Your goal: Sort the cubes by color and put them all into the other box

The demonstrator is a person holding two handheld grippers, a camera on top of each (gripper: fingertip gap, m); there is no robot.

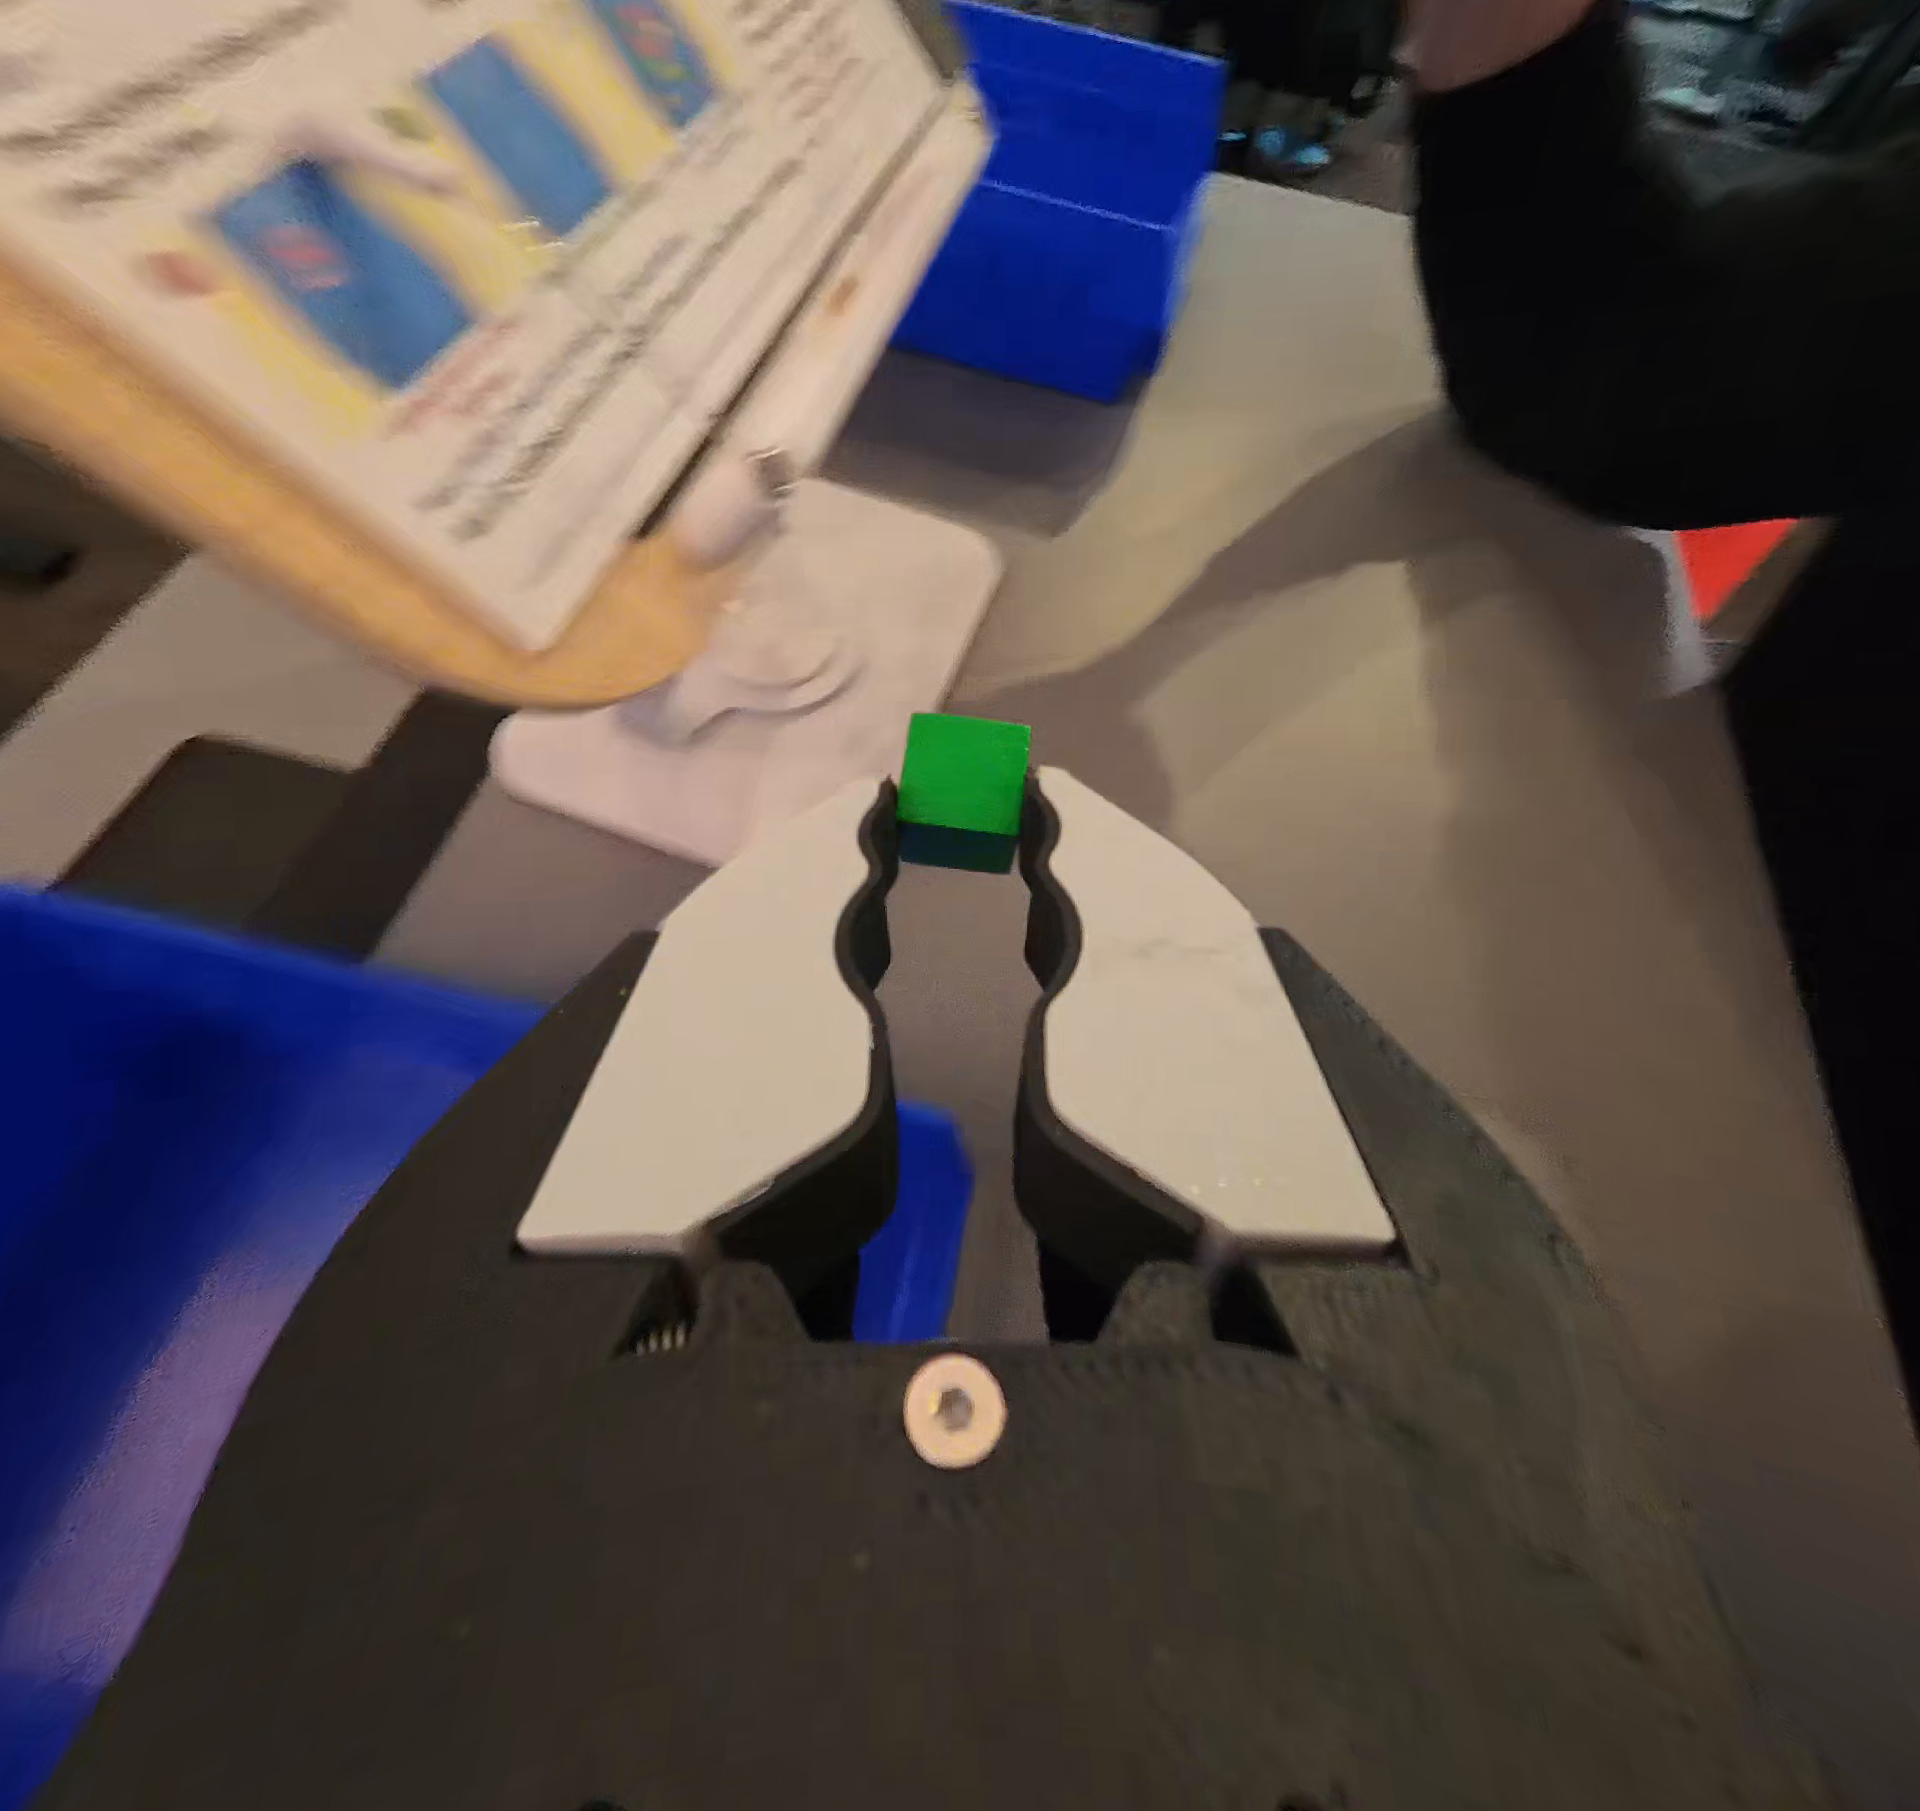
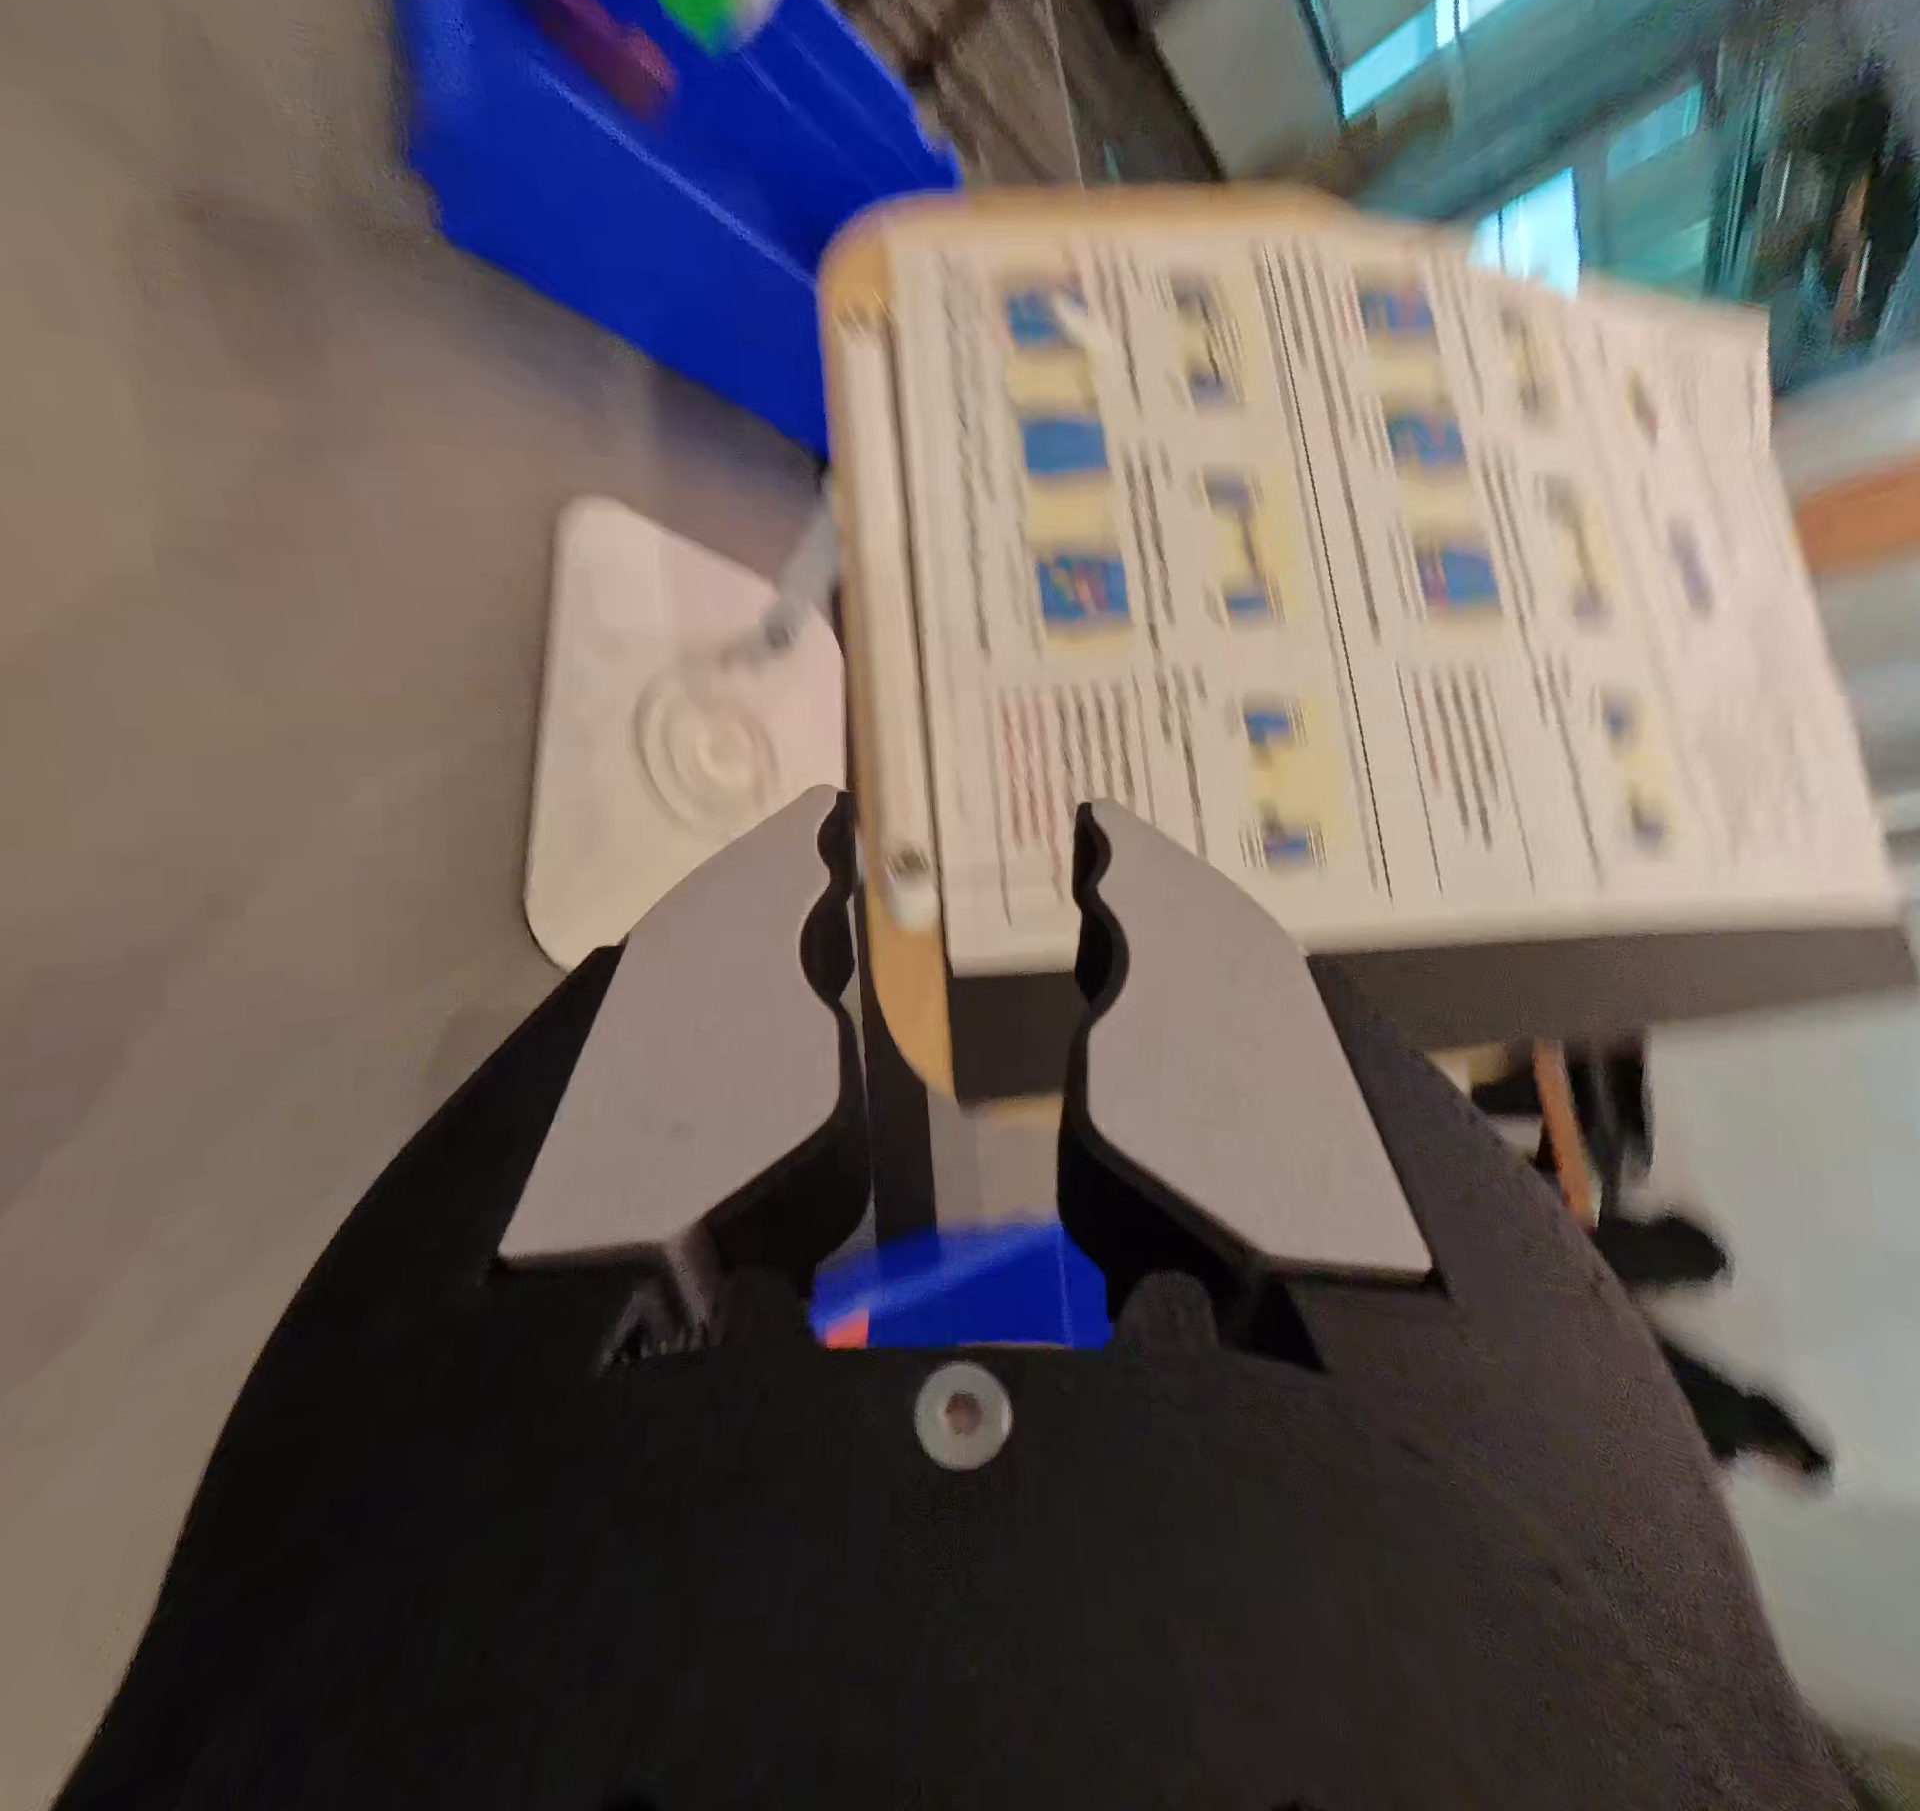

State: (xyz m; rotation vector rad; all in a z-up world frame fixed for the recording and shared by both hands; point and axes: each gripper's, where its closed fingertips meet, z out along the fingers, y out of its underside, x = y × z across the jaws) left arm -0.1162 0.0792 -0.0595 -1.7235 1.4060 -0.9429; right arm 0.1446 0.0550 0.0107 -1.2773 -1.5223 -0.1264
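Even indoor light, soft shadows on the table, heavy motion blur on the sign board and background in both views, wide-angle bending at edges.

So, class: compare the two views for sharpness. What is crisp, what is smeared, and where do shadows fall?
Left wrist view: the green cube in the left hand-held gripper is crisp, the sign board smeared, and soft shadows lie on the table. Right wrist view: blurred nearly throughout, the blue box streaked; the right hand-held gripper is sharpest.
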